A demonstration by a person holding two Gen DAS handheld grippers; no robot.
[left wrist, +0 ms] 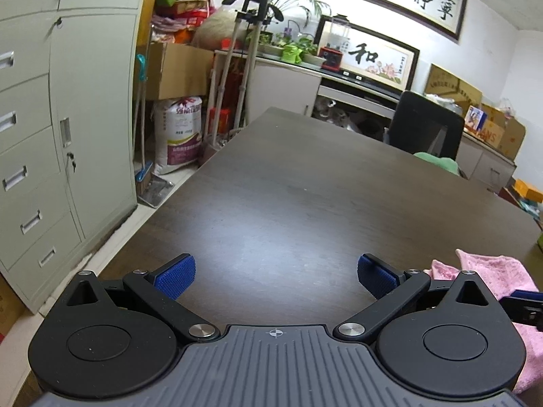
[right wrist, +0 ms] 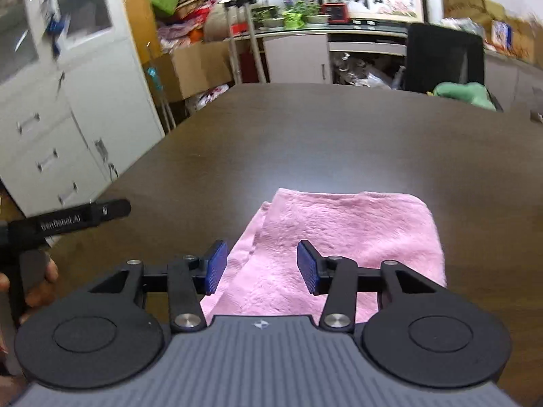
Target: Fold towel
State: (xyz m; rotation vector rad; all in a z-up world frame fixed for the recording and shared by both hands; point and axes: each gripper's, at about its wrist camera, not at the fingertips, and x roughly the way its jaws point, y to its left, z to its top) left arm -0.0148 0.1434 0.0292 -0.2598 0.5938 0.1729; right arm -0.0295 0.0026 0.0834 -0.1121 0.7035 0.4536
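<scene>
Left gripper [left wrist: 275, 276]: hovering over bare dark table [left wrist: 288, 183], blue pads spread wide apart, gripping nothing at all.

Towel [right wrist: 339, 237]: pink, lying in a folded pile near the table's near edge, well away from the far edge; from the left wrist view it is peeking in at the right [left wrist: 492, 271].

Right gripper [right wrist: 261, 268]: sitting above the towel's near-left part, fingers partly open, cloth showing between them; whether they are touching it, I cannot tell.

Handling: looking soft, light and floppy, likely sagging wherever it is lifted, not slippery.

Where to grab: probably the layered left edge [right wrist: 261, 217], pinching all layers at a corner.
</scene>
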